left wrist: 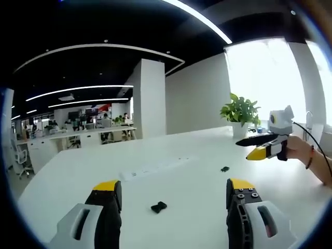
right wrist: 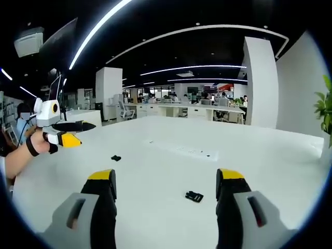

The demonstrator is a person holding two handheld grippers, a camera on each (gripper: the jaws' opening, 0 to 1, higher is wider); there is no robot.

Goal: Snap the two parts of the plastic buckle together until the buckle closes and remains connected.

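Left gripper (left wrist: 171, 194): jaws wide, holding nothing, above the white table (left wrist: 197, 155).
Right gripper (right wrist: 166, 184): jaws wide, holding nothing.
Buckle parts (left wrist: 158, 207) (left wrist: 224, 169): on the table, well apart.

buckle parts (left wrist: 158, 207) tiny, plant (right wrist: 326, 111) cropped

The left gripper view looks from just above the white table (left wrist: 155, 150), along its own spread jaws, toward the far edge with a window and a potted plant (left wrist: 240, 112); the right gripper (left wrist: 262, 146) enters near the right edge. The right gripper view faces across the same table (right wrist: 259, 155) toward an open office, with the left gripper (right wrist: 70, 134) at its left. Both views share the tabletop, its inset socket strip (left wrist: 155, 168) (right wrist: 181, 149) and two small black buckle parts (left wrist: 158, 207) (right wrist: 194, 196).
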